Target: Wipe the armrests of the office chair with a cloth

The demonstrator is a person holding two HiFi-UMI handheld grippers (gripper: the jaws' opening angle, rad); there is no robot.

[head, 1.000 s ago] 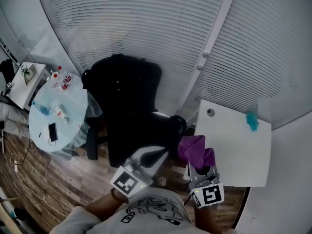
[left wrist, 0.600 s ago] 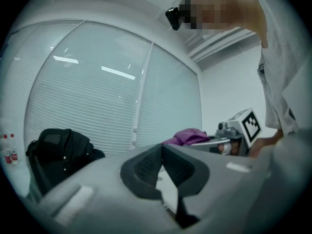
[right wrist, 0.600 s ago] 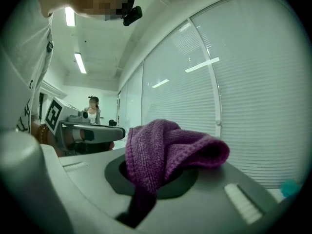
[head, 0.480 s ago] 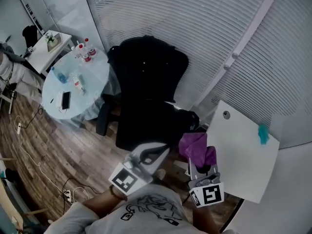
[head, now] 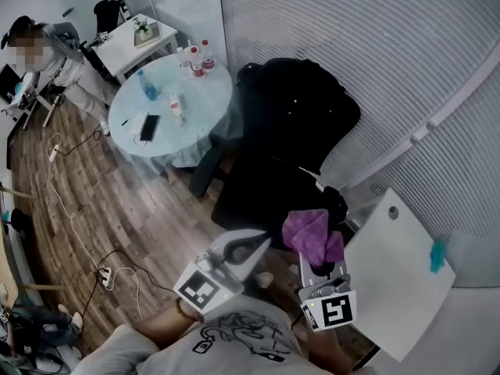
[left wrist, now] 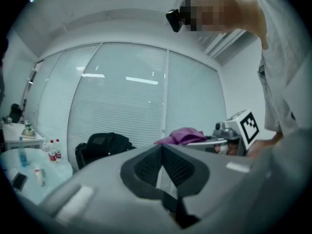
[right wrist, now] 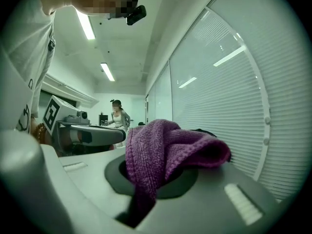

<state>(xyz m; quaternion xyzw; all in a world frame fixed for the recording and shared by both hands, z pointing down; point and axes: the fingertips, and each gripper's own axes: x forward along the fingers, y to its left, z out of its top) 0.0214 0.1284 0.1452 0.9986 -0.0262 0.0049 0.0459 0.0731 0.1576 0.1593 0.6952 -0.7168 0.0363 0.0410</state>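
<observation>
The right gripper (head: pixel 320 266) is clenched on a purple cloth (head: pixel 309 235). One end is pinched between the jaws, so the bunched rest flops forward as a wiping pad. The cloth's long axis runs from the gripper toward the office chair (head: pixel 291 131), its free end near the chair's closer armrest (head: pixel 331 199). The left gripper (head: pixel 244 246), clamped on nothing, hovers before the chair's seat, probably free to steady it.
</observation>
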